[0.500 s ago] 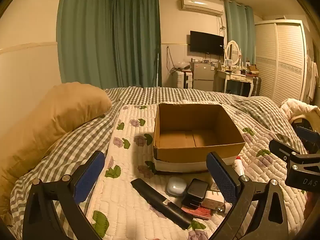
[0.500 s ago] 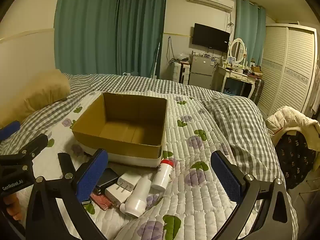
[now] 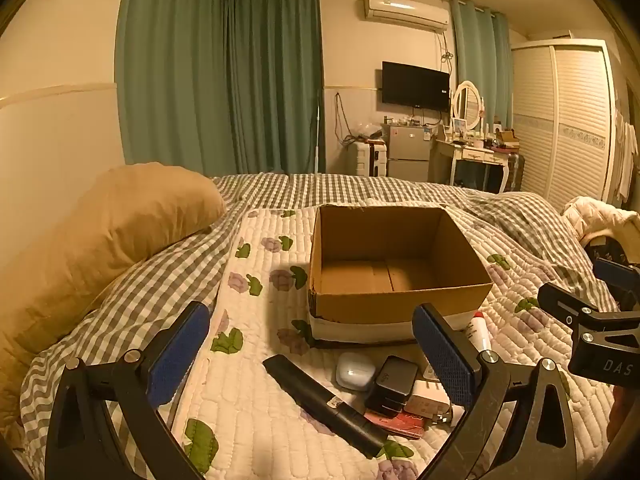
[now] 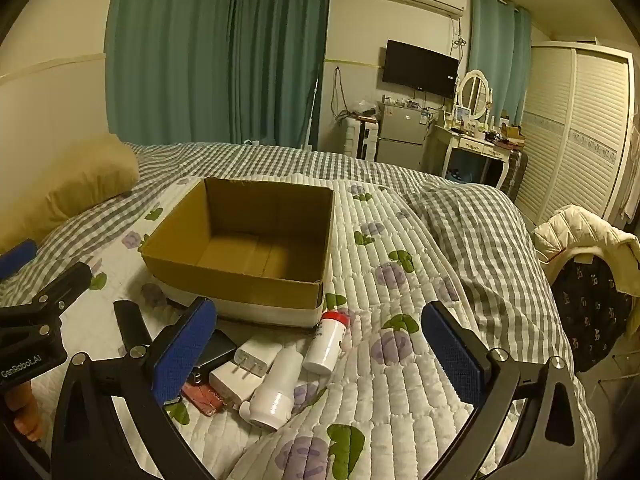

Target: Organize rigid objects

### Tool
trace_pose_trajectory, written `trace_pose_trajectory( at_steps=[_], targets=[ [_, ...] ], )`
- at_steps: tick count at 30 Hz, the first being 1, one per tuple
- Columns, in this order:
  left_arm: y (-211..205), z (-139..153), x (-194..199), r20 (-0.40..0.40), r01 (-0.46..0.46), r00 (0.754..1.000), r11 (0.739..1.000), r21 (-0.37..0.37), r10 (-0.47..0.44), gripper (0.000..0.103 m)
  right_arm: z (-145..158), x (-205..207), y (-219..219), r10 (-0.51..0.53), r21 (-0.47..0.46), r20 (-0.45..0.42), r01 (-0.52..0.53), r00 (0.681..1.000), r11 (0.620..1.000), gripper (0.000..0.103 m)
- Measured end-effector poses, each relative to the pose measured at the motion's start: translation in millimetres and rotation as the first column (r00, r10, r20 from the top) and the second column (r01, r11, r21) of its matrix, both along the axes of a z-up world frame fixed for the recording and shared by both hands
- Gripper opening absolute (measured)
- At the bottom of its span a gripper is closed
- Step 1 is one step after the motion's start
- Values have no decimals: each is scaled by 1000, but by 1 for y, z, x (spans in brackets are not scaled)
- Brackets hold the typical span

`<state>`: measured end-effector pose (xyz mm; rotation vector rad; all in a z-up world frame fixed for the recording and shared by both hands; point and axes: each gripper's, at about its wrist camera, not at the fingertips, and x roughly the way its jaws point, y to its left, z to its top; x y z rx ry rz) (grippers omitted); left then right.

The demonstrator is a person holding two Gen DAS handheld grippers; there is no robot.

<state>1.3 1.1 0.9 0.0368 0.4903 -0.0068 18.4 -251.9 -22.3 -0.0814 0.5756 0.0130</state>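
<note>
An open, empty cardboard box (image 3: 400, 304) (image 4: 240, 280) sits on the quilted bed. In front of it lies a cluster of small objects: a long black remote (image 3: 324, 404), a white earbud case (image 3: 354, 372), a dark power bank (image 3: 394, 382) (image 4: 214, 354), white chargers (image 4: 250, 362), a white bottle (image 4: 276, 390), a red-capped white bottle (image 4: 326, 340) (image 3: 478, 330) and a red flat item (image 3: 400, 424). My left gripper (image 3: 312, 354) is open above the cluster's left. My right gripper (image 4: 320, 354) is open above the bottles. Both are empty.
A tan pillow (image 3: 112, 232) lies at the left on the grey checked blanket (image 3: 132, 300). A chair with a cream jacket (image 4: 580, 236) stands beside the bed at the right. A wardrobe, dresser and small fridge stand at the far wall.
</note>
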Motion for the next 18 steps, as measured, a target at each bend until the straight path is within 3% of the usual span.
trace_pose_trajectory(
  at_steps=[18],
  targets=[
    [3, -6, -1, -6, -12, 1000, 1000, -4, 12, 103, -3, 1, 4, -1, 4, -33, 1, 999, 1000, 103]
  ],
)
